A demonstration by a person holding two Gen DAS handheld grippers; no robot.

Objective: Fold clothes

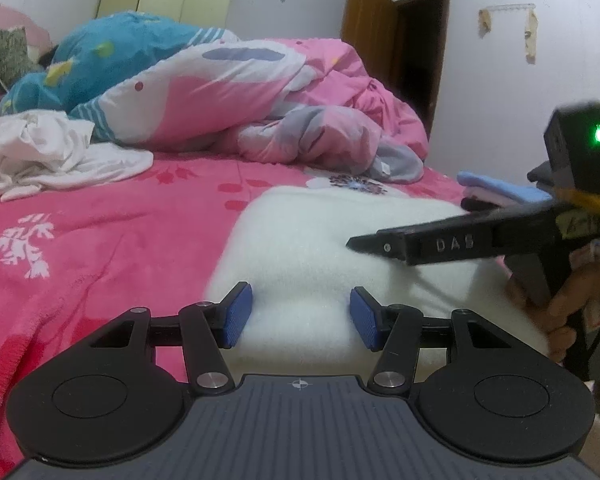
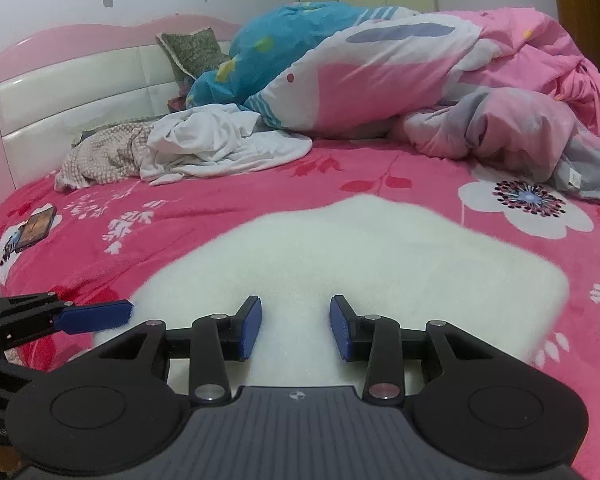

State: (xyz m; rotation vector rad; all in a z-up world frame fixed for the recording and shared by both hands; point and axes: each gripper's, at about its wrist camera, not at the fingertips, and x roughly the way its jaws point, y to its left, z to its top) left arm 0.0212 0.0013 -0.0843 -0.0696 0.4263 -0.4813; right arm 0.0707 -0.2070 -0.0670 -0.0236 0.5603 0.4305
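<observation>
Garment position: white fleece garment is lying flat on the pink bed. We are holding the left tool released over its near edge, steadying. Right tool is released, nothing between its pads, hovering mid-cloth. Long axis cannot be told; folded bundle looks roughly square.

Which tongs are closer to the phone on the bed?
Left. The left tongs sit on the phone's side; the right tongs are over the white fluffy garment, farther away.

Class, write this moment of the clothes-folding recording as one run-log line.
left claw: open over white fleece garment | right claw: open, nothing gripped | folded stack: at bed's right edge
</observation>
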